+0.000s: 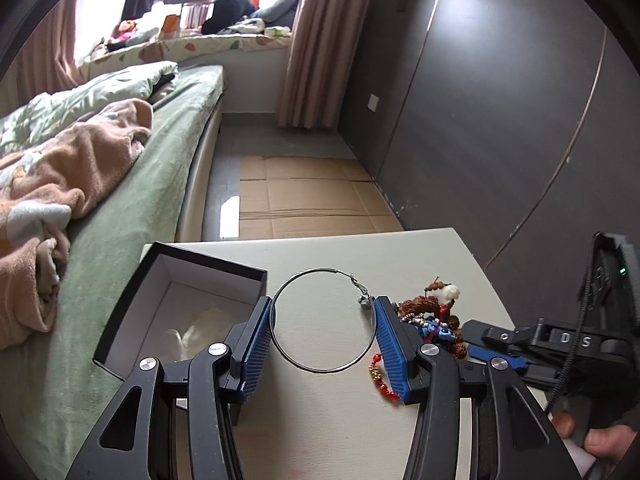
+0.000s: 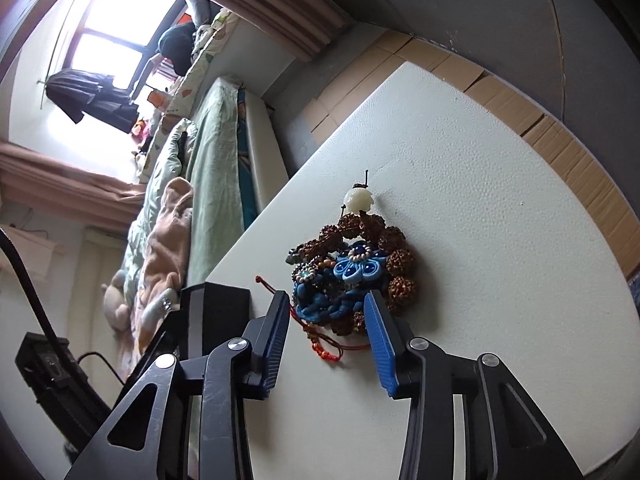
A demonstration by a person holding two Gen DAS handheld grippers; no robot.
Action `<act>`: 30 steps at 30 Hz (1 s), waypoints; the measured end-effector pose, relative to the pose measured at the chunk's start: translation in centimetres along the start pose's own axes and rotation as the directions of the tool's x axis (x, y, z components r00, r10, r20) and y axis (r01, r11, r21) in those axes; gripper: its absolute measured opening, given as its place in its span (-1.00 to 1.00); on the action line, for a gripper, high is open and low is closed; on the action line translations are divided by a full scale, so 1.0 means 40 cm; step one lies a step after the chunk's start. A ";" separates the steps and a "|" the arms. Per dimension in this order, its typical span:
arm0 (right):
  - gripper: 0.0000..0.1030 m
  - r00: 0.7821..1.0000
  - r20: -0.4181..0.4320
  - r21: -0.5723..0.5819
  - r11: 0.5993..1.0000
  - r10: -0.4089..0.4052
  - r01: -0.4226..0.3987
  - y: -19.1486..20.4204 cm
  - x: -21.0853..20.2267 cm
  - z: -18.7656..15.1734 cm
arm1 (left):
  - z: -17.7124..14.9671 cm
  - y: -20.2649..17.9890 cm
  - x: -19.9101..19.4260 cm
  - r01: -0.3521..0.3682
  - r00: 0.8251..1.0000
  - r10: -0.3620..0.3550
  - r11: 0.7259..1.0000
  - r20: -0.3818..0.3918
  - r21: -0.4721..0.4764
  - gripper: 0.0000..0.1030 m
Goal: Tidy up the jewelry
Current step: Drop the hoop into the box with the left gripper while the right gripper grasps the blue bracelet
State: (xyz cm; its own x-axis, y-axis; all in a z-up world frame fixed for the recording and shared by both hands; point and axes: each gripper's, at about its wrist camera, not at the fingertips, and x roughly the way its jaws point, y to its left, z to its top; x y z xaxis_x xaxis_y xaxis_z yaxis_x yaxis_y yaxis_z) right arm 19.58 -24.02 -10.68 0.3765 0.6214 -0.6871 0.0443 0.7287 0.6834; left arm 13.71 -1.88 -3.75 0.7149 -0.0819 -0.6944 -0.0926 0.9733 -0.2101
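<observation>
Right up against our lens, the left gripper (image 1: 324, 334) has its blue pads pressed on either side of a big silver hoop earring (image 1: 323, 320), jaws set about half wide because the ring itself props them apart. We hold it by its widest span, which looks like the steadiest way to carry a thin wire circle. Just to its left sits the open black box (image 1: 180, 304), white inside with something pale at the bottom; we judge that is where the hoop is headed.

Over on our other side, the right gripper (image 2: 327, 312) is down at the jewelry pile (image 2: 352, 268): brown seed beads, a blue fabric flower piece, a white carved bead on top, all heaped on the white table (image 2: 480, 240). The jaws stand fairly narrow, flanking the blue braided edge of the heap. Whether the pads actually bite on it we cannot tell from here. A red beaded cord (image 2: 324, 350) trails out beneath, between the fingers, and it may snag and come along if we lift. Everything is tangled together, so a clean single pick looks tricky.
</observation>
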 end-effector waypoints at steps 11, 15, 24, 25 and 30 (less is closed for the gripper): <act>-0.20 0.998 -0.019 0.184 0.981 0.061 -0.057 -0.056 0.073 0.010 | 0.020 0.041 -0.004 0.008 1.000 -0.008 0.999 -0.003 -0.040 0.01; -0.20 0.999 0.012 0.223 0.974 0.036 -0.038 -0.054 0.079 0.007 | 0.027 0.053 0.000 0.012 1.000 -0.013 0.999 -0.009 -0.053 0.01; -0.71 0.998 0.067 0.315 0.949 -0.004 -0.017 -0.065 0.098 0.003 | 0.034 0.059 0.012 0.008 1.000 -0.009 0.998 -0.017 -0.056 0.01; -0.79 0.998 0.069 0.326 0.945 0.006 -0.029 -0.069 0.102 0.003 | 0.035 0.059 0.012 0.009 1.000 -0.010 0.998 -0.018 -0.056 0.01; -0.80 0.997 0.079 0.334 0.942 0.008 -0.033 -0.060 0.110 0.001 | 0.039 0.067 0.008 0.006 1.000 -0.007 0.998 -0.016 -0.063 0.01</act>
State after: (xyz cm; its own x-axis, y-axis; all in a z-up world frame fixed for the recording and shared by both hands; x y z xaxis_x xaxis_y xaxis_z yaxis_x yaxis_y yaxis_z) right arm 21.17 -23.05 -15.33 0.4485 0.6023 -0.6603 0.3383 0.5694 0.7492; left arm 14.76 1.04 -3.48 0.7043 -0.0926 -0.7038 -0.1318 0.9572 -0.2578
